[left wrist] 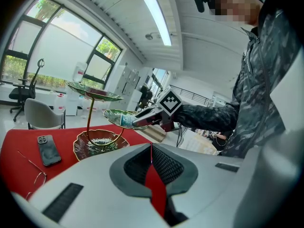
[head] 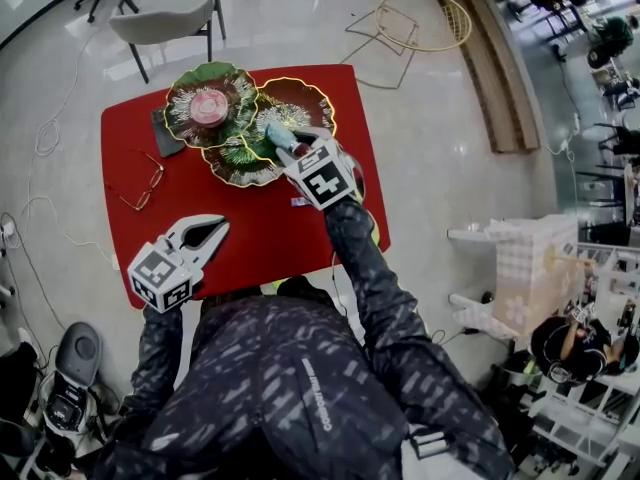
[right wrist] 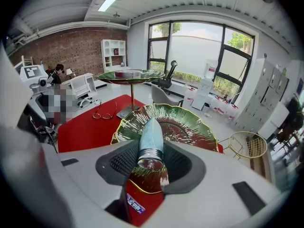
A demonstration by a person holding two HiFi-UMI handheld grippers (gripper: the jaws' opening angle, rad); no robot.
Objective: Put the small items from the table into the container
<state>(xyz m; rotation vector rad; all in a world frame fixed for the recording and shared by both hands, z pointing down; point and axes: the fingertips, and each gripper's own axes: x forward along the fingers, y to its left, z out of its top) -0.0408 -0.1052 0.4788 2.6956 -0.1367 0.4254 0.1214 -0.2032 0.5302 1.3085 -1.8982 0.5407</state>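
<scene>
A light-blue, bulb-shaped item [right wrist: 151,139] with a silvery ribbed end sits between the jaws of my right gripper [right wrist: 151,167], which is shut on it. The gripper [head: 276,138] holds it over the green middle dish [right wrist: 190,127] of a tiered leaf-dish stand on the red table [head: 250,238]. The stand's top dish [head: 208,106] carries a pink round thing, and a brown bottom dish [head: 305,98] lies behind. My left gripper [head: 218,226] hovers shut and empty over the table's near left part, and its own view shows its jaws [left wrist: 152,167] closed together.
A dark phone [left wrist: 48,149] and a pair of glasses [head: 140,188] lie on the left of the table. A small sticker [head: 298,202] lies near my right gripper. A chair [head: 165,23] stands beyond the far edge. Cables trail on the floor at the left.
</scene>
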